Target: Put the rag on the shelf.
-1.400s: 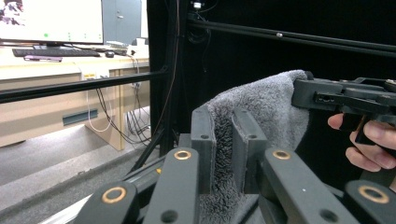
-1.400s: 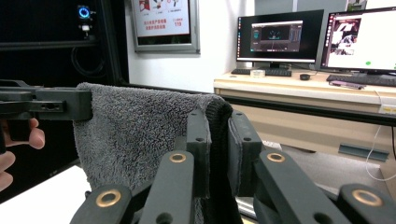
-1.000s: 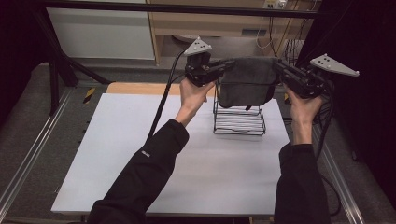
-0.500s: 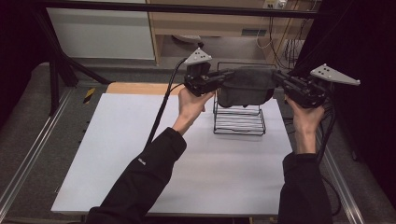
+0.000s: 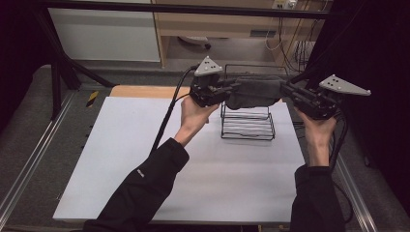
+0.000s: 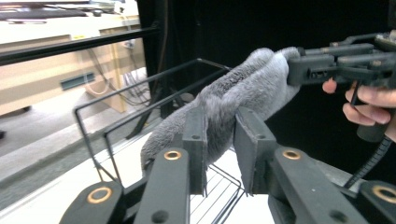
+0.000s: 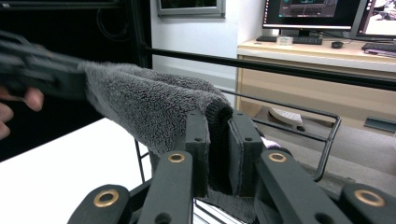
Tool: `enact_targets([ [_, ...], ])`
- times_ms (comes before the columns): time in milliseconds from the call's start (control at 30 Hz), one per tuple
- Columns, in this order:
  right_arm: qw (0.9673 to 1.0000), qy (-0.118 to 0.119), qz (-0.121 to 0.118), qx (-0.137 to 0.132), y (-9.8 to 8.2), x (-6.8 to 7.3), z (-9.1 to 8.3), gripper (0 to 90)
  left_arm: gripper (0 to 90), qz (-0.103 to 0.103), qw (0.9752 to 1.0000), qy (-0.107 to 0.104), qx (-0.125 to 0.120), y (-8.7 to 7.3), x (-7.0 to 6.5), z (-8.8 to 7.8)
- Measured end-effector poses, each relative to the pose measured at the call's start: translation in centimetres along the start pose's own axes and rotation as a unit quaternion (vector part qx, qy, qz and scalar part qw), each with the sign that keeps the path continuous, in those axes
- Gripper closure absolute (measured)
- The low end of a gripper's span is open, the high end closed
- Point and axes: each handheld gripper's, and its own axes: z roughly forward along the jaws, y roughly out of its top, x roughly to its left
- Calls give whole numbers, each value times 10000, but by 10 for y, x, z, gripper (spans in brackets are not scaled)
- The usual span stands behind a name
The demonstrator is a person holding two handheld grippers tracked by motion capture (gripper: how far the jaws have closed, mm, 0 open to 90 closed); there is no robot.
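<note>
Grey towel sits upper centre of the high view, stretched between my two hand-held grippers over the top of the black wire rack on the white worktop.

Right hand-held gripper: clamped on the towel's right end. In the right gripper view the folded edge is pinched tight between both pads.

Left hand-held gripper: jaws have just been opening. In the left gripper view the towel lies against the left pad with a visible gap to the right one, so it's released, cloth only resting between the jaws.

Hard to make out:
- From above, both sets of jaw tips are buried in the towel.
- Can't tell whether the towel touches the rack's top rail.
- Rack's lower part is cut off in both gripper views.
- The far gripper is motion-blurred at upper left of the right gripper view.
</note>
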Motion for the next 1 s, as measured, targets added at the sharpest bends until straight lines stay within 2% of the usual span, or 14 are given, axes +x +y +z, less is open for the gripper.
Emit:
enact_targets([
  [133, 10000, 6, -49, 23, -5, 0, 0, 804, 747, -98, 9997, 111, -209, 16, 3, -14],
  [300, 10000, 46, -70, -21, -11, 0, -1, 799, 810, -103, 9997, 208, 7, 28, 5, -6],
  [400, 9999, 49, -117, -40, -14, 1, -1, 795, 859, -186, 9997, 95, 153, 26, 4, 4],
  [500, 9999, 79, -136, -23, -17, 0, -2, 791, 887, -79, 9993, 69, 350, 20, 0, 12],
  [600, 9998, 98, -149, -8, -19, 0, -3, 786, 893, -72, 9986, 8, 522, 13, -2, 16],
  [767, 9997, 125, -196, 19, -22, 0, -3, 771, 893, -67, 9982, -54, 598, 5, -4, 17],
  [833, 9997, 112, -193, 22, -22, 1, -4, 737, 894, -51, 9979, -75, 641, 3, -5, 17],
  [1000, 9999, 78, -83, -33, -19, 5, -12, 562, 894, -22, 9972, -122, 738, -6, -7, 20],
])
